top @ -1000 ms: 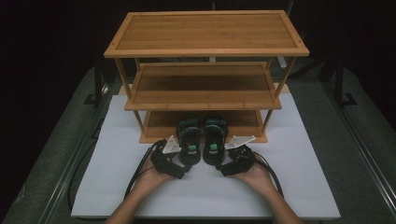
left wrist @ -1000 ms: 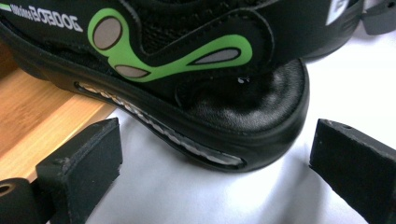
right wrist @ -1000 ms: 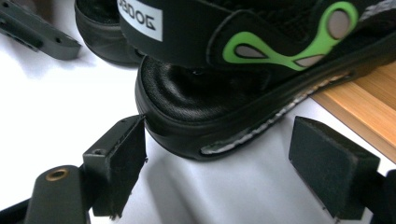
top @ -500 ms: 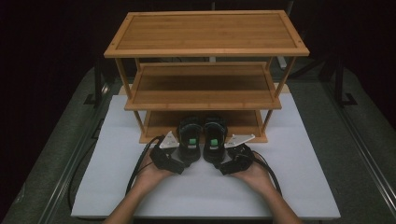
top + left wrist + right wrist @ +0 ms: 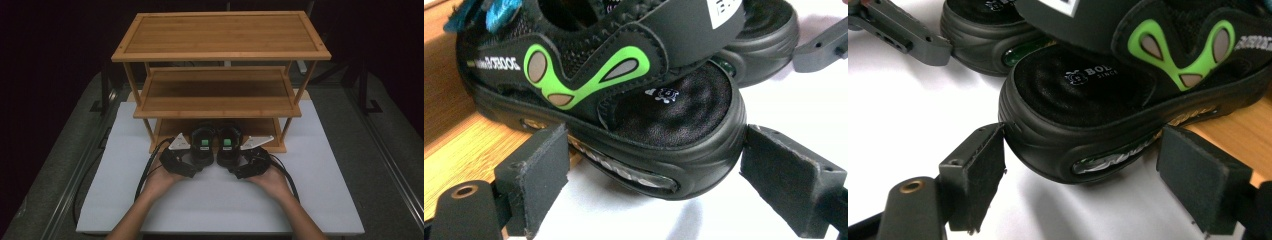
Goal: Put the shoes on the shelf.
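Two black sandals with green trim lie toes-in on the bamboo rack's bottom shelf point(image 5: 167, 127), their heels hanging over the white board. My left gripper point(image 5: 196, 159) point(image 5: 656, 150) straddles the heel of the left sandal point(image 5: 203, 142) point(image 5: 624, 100). Its jaws have just been closing, and both pads point(image 5: 541, 172) now touch the sole's sides. My right gripper point(image 5: 232, 161) point(image 5: 1080, 145) has the heel of the right sandal point(image 5: 228, 142) point(image 5: 1108, 95) between its pads point(image 5: 980, 172) in the same way.
The three-tier bamboo rack point(image 5: 220, 35) stands at the back of the white board point(image 5: 225, 205), its upper two shelves bare. Dark grey table surface point(image 5: 380, 165) surrounds the board. Cables trail from both grippers toward the person's forearms.
The left hand has moved its gripper forward toward the rack and onto the left sandal's heel. The right gripper has stayed at the right sandal's heel.
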### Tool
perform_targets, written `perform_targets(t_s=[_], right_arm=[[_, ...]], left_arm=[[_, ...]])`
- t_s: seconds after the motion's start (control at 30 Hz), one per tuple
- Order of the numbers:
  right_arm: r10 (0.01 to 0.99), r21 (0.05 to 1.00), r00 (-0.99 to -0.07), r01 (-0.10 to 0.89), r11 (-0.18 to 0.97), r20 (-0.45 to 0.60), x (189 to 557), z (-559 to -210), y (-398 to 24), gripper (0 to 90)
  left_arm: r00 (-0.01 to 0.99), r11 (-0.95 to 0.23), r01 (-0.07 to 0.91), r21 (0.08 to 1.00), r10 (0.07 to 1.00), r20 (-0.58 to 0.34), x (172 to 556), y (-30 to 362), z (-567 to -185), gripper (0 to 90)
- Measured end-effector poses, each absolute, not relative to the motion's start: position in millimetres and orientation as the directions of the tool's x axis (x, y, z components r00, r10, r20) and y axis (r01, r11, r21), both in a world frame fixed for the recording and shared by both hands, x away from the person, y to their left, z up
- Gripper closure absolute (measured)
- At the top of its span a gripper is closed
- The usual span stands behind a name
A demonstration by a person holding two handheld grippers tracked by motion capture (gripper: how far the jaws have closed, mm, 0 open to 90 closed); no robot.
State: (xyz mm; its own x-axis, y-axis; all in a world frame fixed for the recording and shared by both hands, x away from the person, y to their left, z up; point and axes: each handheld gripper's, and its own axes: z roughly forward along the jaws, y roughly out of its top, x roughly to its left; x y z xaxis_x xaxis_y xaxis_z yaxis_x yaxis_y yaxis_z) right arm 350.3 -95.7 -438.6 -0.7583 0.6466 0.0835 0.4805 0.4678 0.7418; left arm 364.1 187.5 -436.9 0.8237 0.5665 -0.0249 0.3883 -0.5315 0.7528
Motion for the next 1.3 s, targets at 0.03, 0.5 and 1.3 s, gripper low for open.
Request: perform_targets(t_s=[0.03,0.5,1.3], right_arm=[[0.649,0.741,-0.757,0.480,0.470,0.079,352,-438,-95,19.6],[0.659,0.740,-0.751,0.472,0.479,0.052,376,-440,-92,19.8],[0.691,0.762,-0.722,0.471,0.444,0.044,399,-441,-94,27.0]], left_arm=[[0.819,-0.517,0.398,0.758,0.572,-0.040,365,188,-437,12.1],[0.807,-0.508,0.397,0.764,0.591,-0.026,385,190,-439,13.1],[0.770,-0.513,0.420,0.749,0.638,0.006,418,180,-436,14.8]])
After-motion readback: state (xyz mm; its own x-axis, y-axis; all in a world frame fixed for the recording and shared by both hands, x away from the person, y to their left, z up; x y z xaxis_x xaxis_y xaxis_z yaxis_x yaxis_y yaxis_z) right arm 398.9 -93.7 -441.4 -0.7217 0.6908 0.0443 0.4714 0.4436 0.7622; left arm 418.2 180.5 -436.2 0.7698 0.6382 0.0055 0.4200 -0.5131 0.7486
